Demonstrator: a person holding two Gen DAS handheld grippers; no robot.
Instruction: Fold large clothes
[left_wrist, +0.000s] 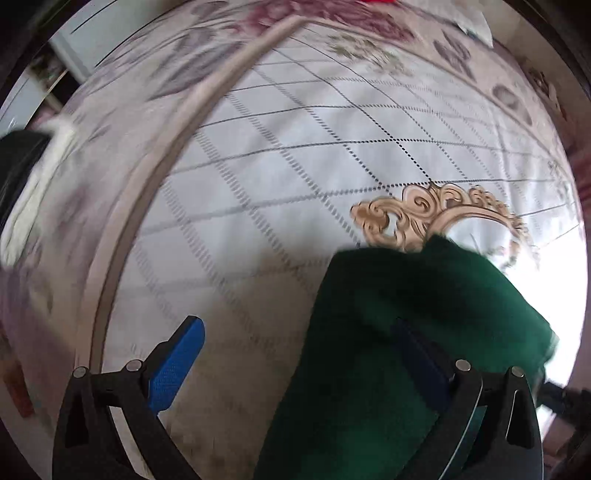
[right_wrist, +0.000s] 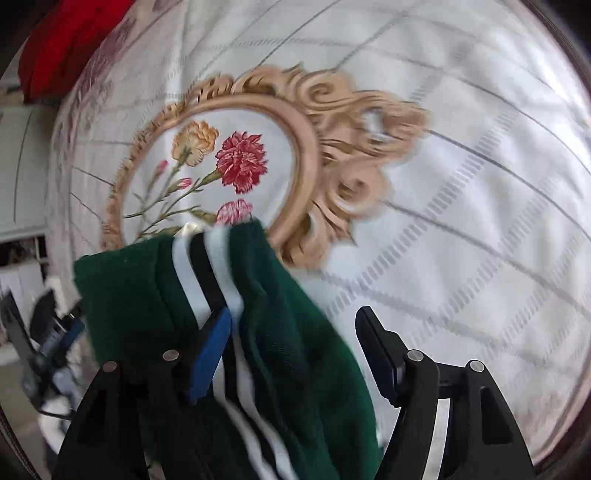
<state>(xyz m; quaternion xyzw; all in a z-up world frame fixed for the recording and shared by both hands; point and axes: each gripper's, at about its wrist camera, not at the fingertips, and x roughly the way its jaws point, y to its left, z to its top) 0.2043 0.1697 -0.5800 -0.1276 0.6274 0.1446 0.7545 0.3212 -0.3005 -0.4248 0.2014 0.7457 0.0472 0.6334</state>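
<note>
A dark green garment (left_wrist: 388, 332) with white and black stripes (right_wrist: 218, 280) lies over the lower part of both views, on a white quilted bedspread (left_wrist: 295, 155). My left gripper (left_wrist: 299, 362) is open; its right finger is under or against the green cloth, its blue left finger (left_wrist: 177, 365) is bare. My right gripper (right_wrist: 299, 350) is open; green cloth lies between the jaws, draped against the blue left finger (right_wrist: 208, 358). The black right finger (right_wrist: 380, 354) is apart from the cloth.
The bedspread has a gold scroll frame with printed flowers (right_wrist: 236, 158) and a pink floral border (left_wrist: 110, 155). A red cloth (right_wrist: 66, 40) lies at the far corner. A white cloth (left_wrist: 33, 199) lies at the bed's left edge.
</note>
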